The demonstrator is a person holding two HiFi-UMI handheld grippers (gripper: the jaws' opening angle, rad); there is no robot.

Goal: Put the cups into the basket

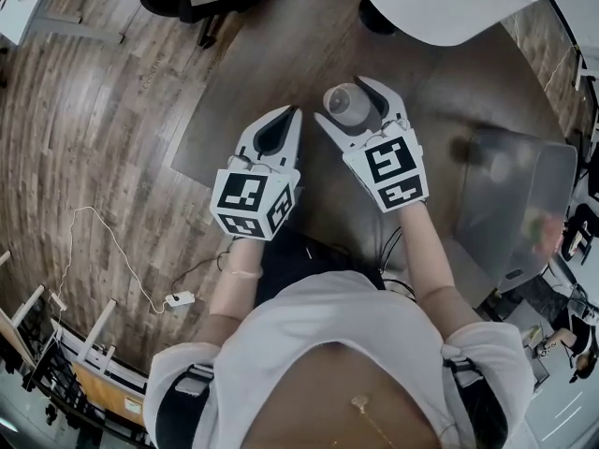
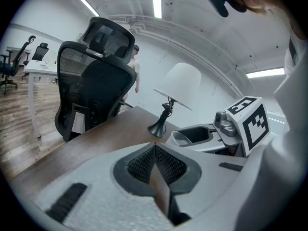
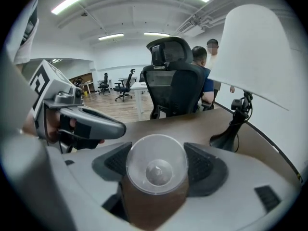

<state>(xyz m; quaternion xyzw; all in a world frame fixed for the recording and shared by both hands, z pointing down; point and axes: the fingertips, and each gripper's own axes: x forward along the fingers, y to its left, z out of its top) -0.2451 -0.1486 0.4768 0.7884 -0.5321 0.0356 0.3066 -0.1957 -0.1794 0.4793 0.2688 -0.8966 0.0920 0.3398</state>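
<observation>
Two tools over the brown surface (image 1: 234, 82) in the head view. Left tool (image 1: 293, 112) has its jaws pressed together and empty. Right tool (image 1: 350, 101) pinches a clear cup (image 1: 344, 107) just beside it. The translucent basket (image 1: 562, 162) sits at far right, well apart from the cup. A white lamp (image 1: 449, 3) is at the top edge.

Left gripper view: left tool (image 2: 155, 146) pads meet, with nothing between them. Right tool (image 2: 192, 136) sits ahead to the right, with an office chair (image 2: 91, 85) and the lamp (image 2: 178, 88) behind.

Right gripper view: right tool (image 3: 156, 150) is spread wide, both pads against the cup (image 3: 156, 170), whose round end faces the camera. Left tool (image 3: 82, 121) is at left, the lamp base (image 3: 231, 134) at right.
</observation>
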